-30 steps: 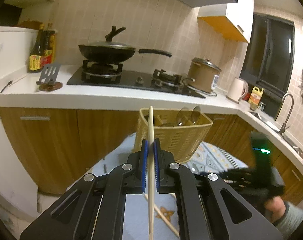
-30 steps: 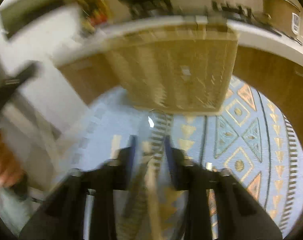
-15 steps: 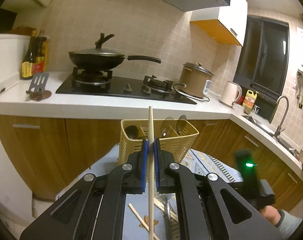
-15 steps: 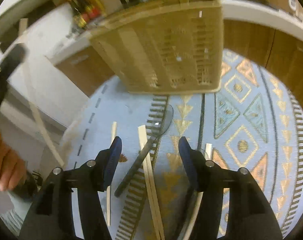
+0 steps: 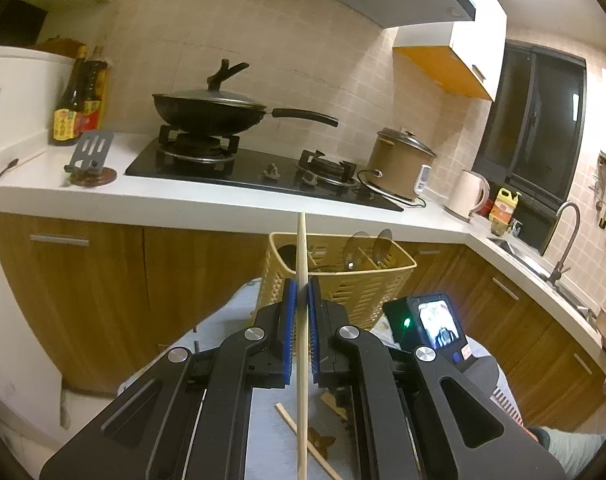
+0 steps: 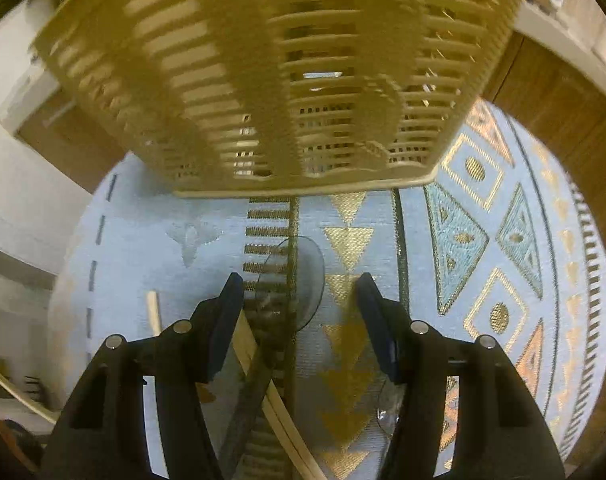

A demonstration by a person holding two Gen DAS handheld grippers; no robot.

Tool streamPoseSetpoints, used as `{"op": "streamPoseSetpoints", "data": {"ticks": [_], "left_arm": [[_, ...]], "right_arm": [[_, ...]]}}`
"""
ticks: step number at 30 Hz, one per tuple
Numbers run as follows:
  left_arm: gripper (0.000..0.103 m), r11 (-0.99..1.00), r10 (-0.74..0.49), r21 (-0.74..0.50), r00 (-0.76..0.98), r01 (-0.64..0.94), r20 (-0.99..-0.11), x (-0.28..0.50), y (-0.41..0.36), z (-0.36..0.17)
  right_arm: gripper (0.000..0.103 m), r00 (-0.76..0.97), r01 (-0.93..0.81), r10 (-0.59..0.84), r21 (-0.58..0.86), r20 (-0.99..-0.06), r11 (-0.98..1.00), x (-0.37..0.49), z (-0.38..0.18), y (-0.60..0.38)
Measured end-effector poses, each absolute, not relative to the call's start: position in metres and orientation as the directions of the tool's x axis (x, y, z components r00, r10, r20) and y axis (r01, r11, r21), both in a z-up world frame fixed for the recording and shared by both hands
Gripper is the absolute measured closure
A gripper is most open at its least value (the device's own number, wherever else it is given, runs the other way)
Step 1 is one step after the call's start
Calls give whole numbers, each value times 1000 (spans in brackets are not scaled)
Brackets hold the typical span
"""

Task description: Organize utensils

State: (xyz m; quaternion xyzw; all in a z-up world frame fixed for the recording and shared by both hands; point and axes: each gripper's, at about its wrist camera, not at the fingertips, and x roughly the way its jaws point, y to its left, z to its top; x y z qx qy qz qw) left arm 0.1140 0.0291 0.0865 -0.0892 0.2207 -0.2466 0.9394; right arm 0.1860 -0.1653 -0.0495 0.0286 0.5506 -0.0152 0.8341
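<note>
My left gripper (image 5: 299,292) is shut on a wooden chopstick (image 5: 301,320) held upright, in front of and above the yellow slotted utensil basket (image 5: 343,284), which holds spoons (image 5: 367,246). My right gripper (image 6: 299,284) is open and empty, low over the patterned cloth, straddling a clear spoon (image 6: 299,280) with a dark handle. Wooden chopsticks (image 6: 263,384) lie under it. The basket (image 6: 271,80) fills the top of the right wrist view.
The blue and gold cloth (image 6: 483,240) covers the table. More chopsticks (image 5: 307,444) lie on it below my left gripper. Behind stand the counter (image 5: 183,200) with a wok (image 5: 211,112), rice cooker (image 5: 403,162) and bottles (image 5: 77,100).
My right gripper has opened wide and moved forward toward the basket, down over the clear spoon. My left gripper has drawn back from the basket, still holding the chopstick.
</note>
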Motion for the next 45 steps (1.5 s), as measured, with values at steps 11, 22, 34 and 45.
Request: {"op": "streamPoseSetpoints", "data": {"ticks": [11, 22, 34, 45], "left_arm": [[99, 867, -496, -256, 784, 427, -372, 113, 22, 87], [99, 866, -499, -237, 798, 441, -337, 119, -3, 108], [99, 877, -474, -189, 860, 442, -191, 139, -26, 173], [99, 886, -448, -171, 891, 432, -73, 169, -40, 209]], "right_arm": [[74, 465, -42, 16, -4, -885, 999, 166, -40, -145], [74, 678, -192, 269, 189, -684, 963, 88, 46, -201], [74, 836, -301, 350, 180, -422, 936, 115, 175, -212], [74, 889, -260, 277, 95, -365, 961, 154, 216, -211]]}}
